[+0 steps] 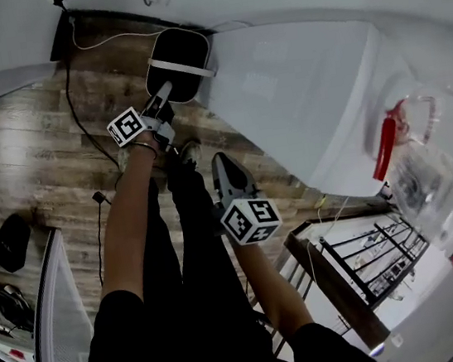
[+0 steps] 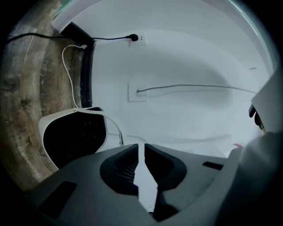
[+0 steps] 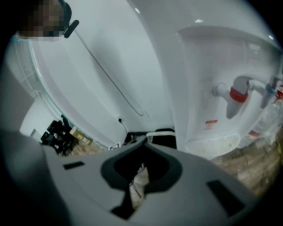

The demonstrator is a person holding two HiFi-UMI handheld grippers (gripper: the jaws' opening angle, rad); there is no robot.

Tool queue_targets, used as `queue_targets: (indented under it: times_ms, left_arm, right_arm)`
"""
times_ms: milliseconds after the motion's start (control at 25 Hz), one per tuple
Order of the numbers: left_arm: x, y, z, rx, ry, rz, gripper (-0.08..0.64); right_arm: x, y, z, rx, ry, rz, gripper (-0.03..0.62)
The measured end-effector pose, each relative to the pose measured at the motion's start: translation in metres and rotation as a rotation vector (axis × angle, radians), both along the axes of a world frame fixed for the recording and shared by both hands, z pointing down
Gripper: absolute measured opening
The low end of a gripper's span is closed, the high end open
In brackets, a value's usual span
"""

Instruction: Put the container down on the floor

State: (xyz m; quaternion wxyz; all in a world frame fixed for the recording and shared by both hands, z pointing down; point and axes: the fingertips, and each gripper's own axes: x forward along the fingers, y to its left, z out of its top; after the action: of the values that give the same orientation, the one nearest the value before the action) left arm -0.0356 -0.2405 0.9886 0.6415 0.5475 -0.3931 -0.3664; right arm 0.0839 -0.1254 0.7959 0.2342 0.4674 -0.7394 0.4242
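The container (image 1: 176, 62) is a black bin with a white rim. It rests on the wood floor against the white wall. My left gripper (image 1: 165, 88) hovers at its near edge. In the left gripper view the container (image 2: 73, 137) lies left of the left gripper (image 2: 141, 145), clear of the jaws, which stand a narrow slit apart with only wall showing between them. My right gripper (image 1: 217, 160) hangs lower, over the person's legs. In the right gripper view its tips (image 3: 146, 140) meet and hold nothing, and the container (image 3: 164, 140) shows just beyond them.
A white water dispenser (image 1: 299, 99) stands to the right, with a red tap (image 1: 386, 145) and a clear bottle (image 1: 444, 179) beside it. Cables (image 1: 73, 97) run over the floor to a wall socket (image 2: 137, 38). A metal rack (image 1: 371, 256) sits lower right.
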Motion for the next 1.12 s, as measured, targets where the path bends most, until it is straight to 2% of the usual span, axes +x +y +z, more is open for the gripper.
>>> queue_targets:
  times_ms: [40,320,440,520,600,840,1000,1120]
  left_arm:
    - [-0.003,0.005,-0.008,-0.005,-0.014,0.002,0.054]
    - [-0.02,0.032,-0.071,-0.016,-0.1,0.021,0.031]
    - [-0.03,0.038,-0.095,-0.021,-0.185,0.043,0.031]
    - [-0.035,0.041,-0.113,-0.029,-0.269,0.068,0.031]
    - [-0.043,0.044,-0.141,-0.021,-0.388,0.088,0.031]
    - [-0.041,0.051,-0.259,0.084,-0.651,0.167,0.031]
    - [-0.027,0.056,-0.327,0.155,-0.831,0.245,0.031]
    - [-0.017,0.064,-0.375,0.206,-0.926,0.288,0.031]
  right_arm:
    - [-0.001,0.001,-0.006,-0.002,-0.003,0.002,0.034]
    - [-0.014,0.012,-0.065,0.025,-0.001,-0.025,0.034]
    - [-0.018,0.011,-0.09,0.045,-0.003,-0.044,0.034]
    - [-0.016,0.008,-0.105,0.056,-0.006,-0.049,0.034]
    - [-0.015,0.005,-0.12,0.066,-0.014,-0.056,0.034]
    - [-0.008,0.003,-0.158,0.097,-0.02,-0.068,0.034]
    - [-0.004,0.0,-0.185,0.125,-0.038,-0.069,0.034]
    - [-0.003,0.0,-0.207,0.146,-0.048,-0.082,0.034]
